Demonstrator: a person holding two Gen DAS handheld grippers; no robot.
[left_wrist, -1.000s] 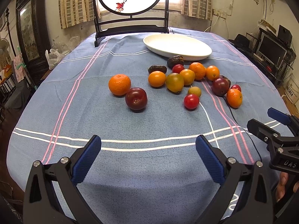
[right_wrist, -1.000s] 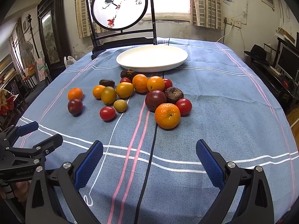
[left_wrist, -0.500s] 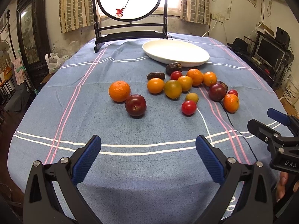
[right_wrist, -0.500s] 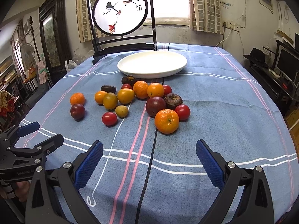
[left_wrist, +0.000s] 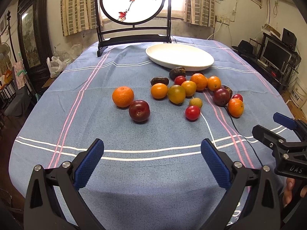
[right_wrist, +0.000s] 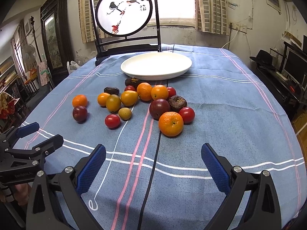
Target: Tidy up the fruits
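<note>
Several fruits lie loose on the blue striped tablecloth [left_wrist: 145, 164]: oranges, dark plums, red tomatoes and brown fruits. An orange [left_wrist: 122, 96] and a plum [left_wrist: 139, 110] sit apart at the left. A mandarin [right_wrist: 170, 123] is nearest in the right wrist view. An empty white plate [left_wrist: 179, 59] stands behind the pile; it also shows in the right wrist view [right_wrist: 156, 66]. My left gripper [left_wrist: 152, 153] is open and empty, short of the fruits. My right gripper [right_wrist: 153, 157] is open and empty too.
A black stand with a round painted screen [left_wrist: 133, 2] rises at the table's far edge. A thin black cable [right_wrist: 153, 164] runs across the cloth toward the plate. Furniture and a monitor [left_wrist: 276, 54] stand at the right.
Both grippers have risen and tilted up a little, so the fruits and plate sit lower in view. Both stay open. No fruit has moved.
</note>
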